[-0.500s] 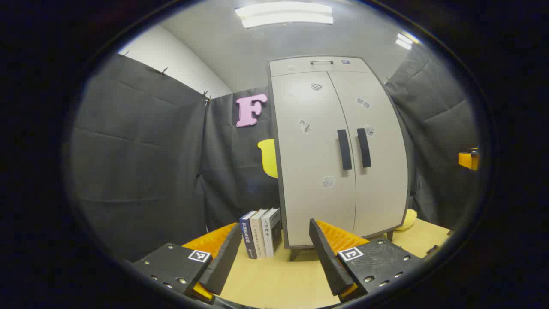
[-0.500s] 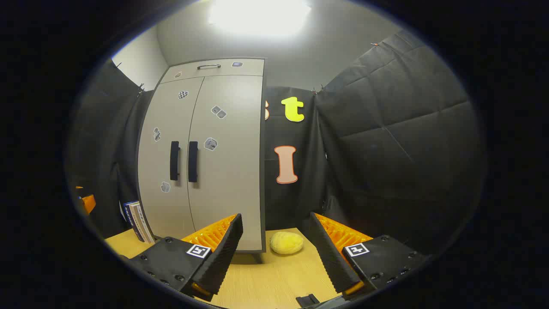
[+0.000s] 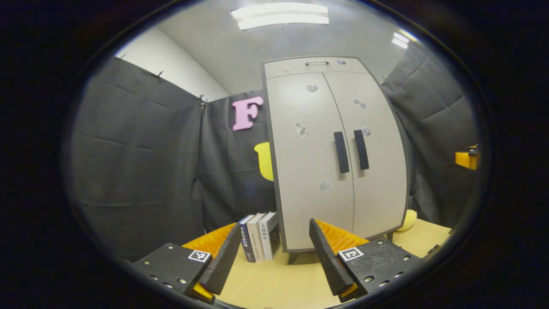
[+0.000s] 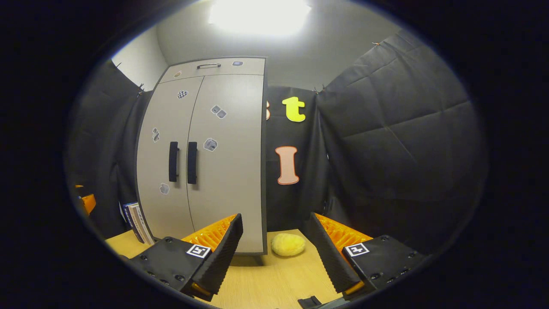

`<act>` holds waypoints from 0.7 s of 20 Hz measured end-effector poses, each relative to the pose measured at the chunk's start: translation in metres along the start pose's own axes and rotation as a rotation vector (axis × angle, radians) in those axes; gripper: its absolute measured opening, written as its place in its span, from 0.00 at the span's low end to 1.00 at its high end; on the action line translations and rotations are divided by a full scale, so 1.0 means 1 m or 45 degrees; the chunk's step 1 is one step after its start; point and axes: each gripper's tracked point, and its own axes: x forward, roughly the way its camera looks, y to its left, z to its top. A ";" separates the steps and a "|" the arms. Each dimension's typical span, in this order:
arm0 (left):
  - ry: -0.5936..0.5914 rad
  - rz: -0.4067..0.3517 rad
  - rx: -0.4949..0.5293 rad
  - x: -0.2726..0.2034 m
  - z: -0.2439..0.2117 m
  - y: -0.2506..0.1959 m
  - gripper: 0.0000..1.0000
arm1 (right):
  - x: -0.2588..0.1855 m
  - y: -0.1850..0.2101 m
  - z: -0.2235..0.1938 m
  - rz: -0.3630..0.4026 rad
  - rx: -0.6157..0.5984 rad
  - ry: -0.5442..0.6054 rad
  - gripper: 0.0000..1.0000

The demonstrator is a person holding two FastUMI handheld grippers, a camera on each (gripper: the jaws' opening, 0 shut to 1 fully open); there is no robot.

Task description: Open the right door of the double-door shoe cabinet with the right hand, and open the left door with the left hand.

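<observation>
Left gripper view: books (image 3: 259,237) beside cabinet (image 3: 326,193), spine writing illegible.

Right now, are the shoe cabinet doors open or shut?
Shut: both doors sit flush, handles side by side, only a thin seam between them.

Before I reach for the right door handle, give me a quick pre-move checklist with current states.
1. Right claw open, nothing between its fingers: ok.
2. Left claw open and free: ok.
3. Both cabinet doors shut, right door handle and left door handle unobstructed: ok.
4. Right claw lined up with its handle: not ok; the handle sits up and to the left in the right gripper view.
5. Yellow sponge beside the cabinet, off the door front: ok.
6. Books near the left door's swing: cannot tell.
</observation>
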 end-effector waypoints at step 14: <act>0.006 0.008 0.014 -0.004 -0.005 0.005 0.92 | 0.016 0.020 0.005 0.056 0.002 -0.002 0.98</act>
